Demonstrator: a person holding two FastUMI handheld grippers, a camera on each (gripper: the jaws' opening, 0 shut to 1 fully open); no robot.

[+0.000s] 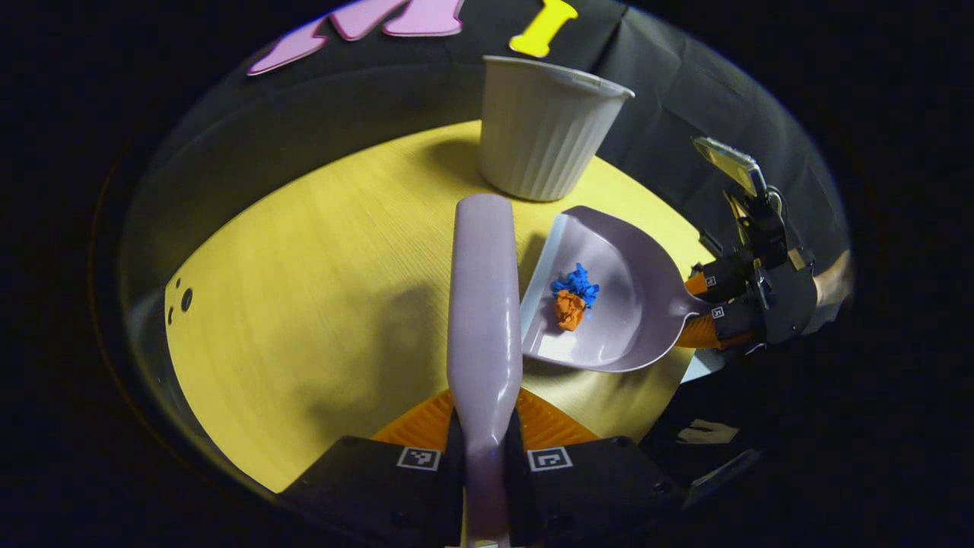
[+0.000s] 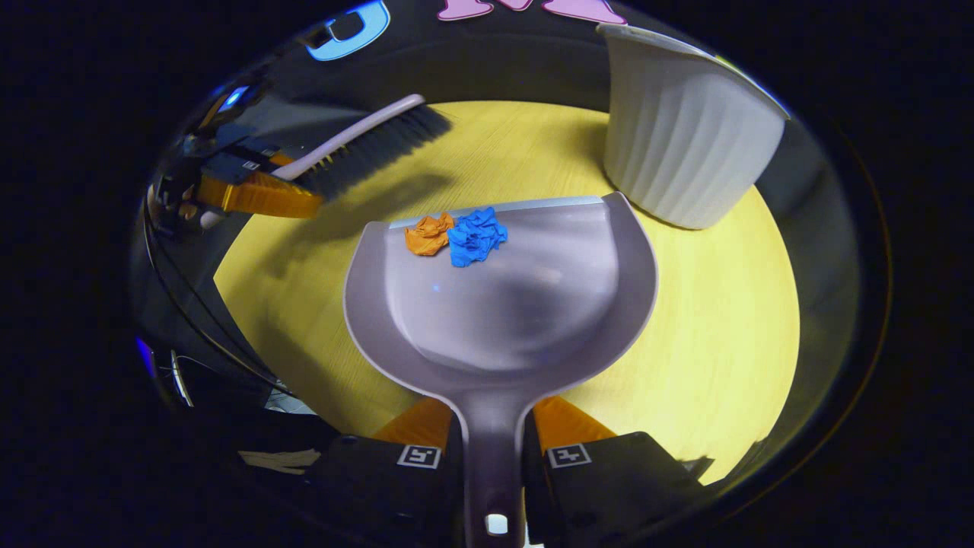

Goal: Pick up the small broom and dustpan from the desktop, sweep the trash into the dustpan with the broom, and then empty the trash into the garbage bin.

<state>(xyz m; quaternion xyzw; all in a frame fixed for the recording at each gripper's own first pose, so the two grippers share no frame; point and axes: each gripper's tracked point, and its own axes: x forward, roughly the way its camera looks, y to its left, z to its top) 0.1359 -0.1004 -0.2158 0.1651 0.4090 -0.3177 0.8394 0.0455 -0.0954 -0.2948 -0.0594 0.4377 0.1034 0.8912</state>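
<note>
At the bottom of the right gripper view, the right gripper (image 2: 491, 449) pinches the dustpan (image 2: 498, 304) handle; orange scrap (image 2: 428, 234) and blue scrap (image 2: 475, 235) lie near its lip (touching). Upper left, the left gripper (image 2: 255, 194) clamps the broom (image 2: 365, 144); upper right stands the garbage bin (image 2: 685, 137).

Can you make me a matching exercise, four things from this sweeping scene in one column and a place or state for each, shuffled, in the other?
Things:
1. broom
2. dustpan
3. blue and orange paper scraps
4. garbage bin

Places or states:
A. standing upright at the far side of the table
B. lying inside the pan near its front lip
C. handle clamped in the left hand-held gripper
D. handle clamped in the right hand-held gripper

Pairs: 1-C, 2-D, 3-B, 4-A
</note>
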